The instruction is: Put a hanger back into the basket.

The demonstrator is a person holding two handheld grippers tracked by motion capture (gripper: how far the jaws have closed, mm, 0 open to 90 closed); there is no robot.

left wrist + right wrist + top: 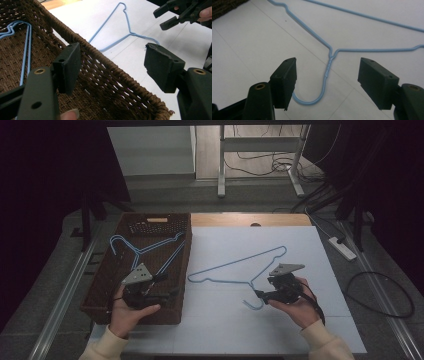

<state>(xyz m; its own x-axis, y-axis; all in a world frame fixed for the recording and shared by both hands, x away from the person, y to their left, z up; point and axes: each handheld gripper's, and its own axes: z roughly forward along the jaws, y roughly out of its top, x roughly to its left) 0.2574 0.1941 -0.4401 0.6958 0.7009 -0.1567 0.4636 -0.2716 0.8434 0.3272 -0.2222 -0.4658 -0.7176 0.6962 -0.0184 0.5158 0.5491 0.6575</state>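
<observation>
Right gripper (261, 296): hand-held, jaws spread wide and grasping nothing, hovering low over the white sheet (310, 245) at the hook end of a blue wire hanger (240, 265). The right gripper view gives what the high view cannot resolve: the hanger's twisted neck (329, 65) runs down between the two black pads, clear of both, and the hook's curve (310, 101) passes just beside and partly behind the left-hand pad (284, 82); the hanger lies flat on the sheet. The high view supplies the layout: the hanger's long bar slants up to the right across the sheet, its hook points toward the person, and the right gripper sits just to the right of that hook. Left gripper (172, 293): hand-held, jaws likewise parted and empty, held over the near right part of a brown wicker basket (100, 285). The left gripper view shows the basket's rim (105, 65) crossing between its pads, one pad over the basket's inside and the other over the sheet. Second blue hanger (145, 251): lying inside the basket, toward its far side, well apart from the left gripper.
</observation>
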